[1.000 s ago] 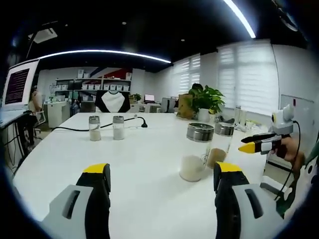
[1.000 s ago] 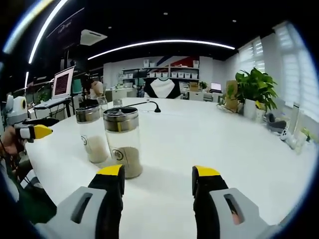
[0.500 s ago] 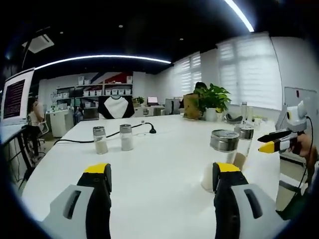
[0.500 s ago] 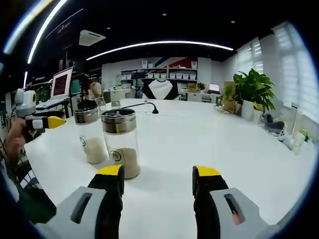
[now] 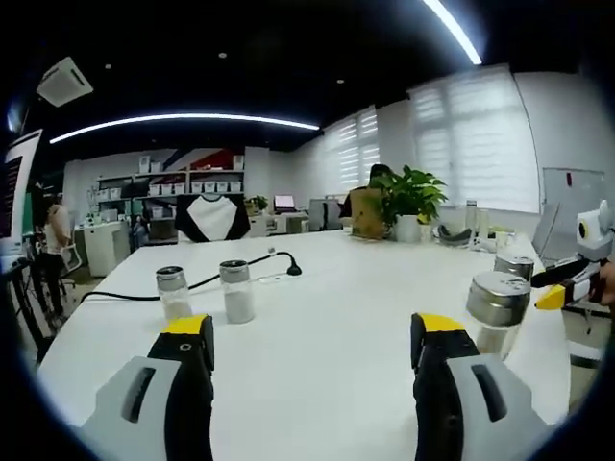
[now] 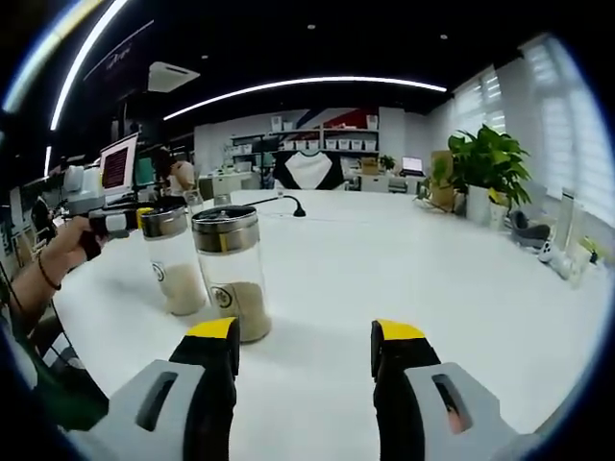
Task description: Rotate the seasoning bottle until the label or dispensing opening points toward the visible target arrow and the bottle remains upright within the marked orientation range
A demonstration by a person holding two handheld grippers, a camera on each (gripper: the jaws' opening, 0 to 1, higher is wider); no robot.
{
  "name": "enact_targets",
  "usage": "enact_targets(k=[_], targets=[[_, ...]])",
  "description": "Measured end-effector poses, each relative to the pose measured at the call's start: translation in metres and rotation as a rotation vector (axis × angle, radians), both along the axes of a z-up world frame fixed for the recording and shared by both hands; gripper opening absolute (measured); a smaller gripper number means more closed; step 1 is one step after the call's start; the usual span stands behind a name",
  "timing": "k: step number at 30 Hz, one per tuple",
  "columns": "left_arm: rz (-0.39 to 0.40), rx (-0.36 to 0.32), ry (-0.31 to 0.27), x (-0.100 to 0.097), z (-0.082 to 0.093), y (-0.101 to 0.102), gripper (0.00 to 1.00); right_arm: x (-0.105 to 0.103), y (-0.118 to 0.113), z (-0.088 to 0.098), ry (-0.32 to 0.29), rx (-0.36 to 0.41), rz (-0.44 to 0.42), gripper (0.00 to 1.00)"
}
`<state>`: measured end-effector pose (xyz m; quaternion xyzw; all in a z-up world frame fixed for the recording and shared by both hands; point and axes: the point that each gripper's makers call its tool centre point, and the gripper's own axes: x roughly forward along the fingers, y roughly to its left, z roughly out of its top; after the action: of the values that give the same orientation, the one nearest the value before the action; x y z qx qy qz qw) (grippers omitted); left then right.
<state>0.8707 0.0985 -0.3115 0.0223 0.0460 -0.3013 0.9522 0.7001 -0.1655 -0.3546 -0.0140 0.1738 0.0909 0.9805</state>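
Seasoning bottle (image 6: 232, 272) stands upright, lower left of frame, just beyond right gripper (image 6: 304, 346); both grippers' jaws wide apart, empty.

seasoning bottle (image 6: 231, 274) upright, metal-lidded, part-filled

Two large seasoning bottles (image 6: 231, 271) (image 6: 173, 257), two small shakers (image 5: 237, 291) (image 5: 173, 293), apparently one potted plant (image 5: 411, 197), stand on one table (image 5: 336, 317).

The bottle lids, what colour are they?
Shiny silver metal. The nearest bottle's lid shows it best in the right gripper view.
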Motion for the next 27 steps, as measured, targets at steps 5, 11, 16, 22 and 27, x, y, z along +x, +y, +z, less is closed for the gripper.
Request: enact_targets(k=[5, 11, 16, 22, 27], targets=[[-0.008, 0.009, 0.016, 0.028, -0.006, 0.005, 0.88, -0.001, 0.002, 0.000, 0.002, 0.001, 0.005, 0.56], [-0.003, -0.021, 0.018, 0.063, -0.010, 0.007, 0.88, -0.001, 0.003, 0.001, -0.004, 0.000, 0.008, 0.56], [0.000, -0.038, 0.000, 0.089, -0.015, -0.001, 0.86, -0.002, 0.003, 0.001, -0.003, -0.001, 0.007, 0.56], [0.036, -0.050, 0.028, 0.121, -0.033, -0.005, 0.83, -0.006, -0.004, 0.003, -0.008, -0.013, -0.009, 0.56], [0.037, 0.006, -0.025, 0.134, -0.039, -0.011, 0.79, -0.005, -0.009, 0.003, -0.008, -0.014, -0.020, 0.56]])
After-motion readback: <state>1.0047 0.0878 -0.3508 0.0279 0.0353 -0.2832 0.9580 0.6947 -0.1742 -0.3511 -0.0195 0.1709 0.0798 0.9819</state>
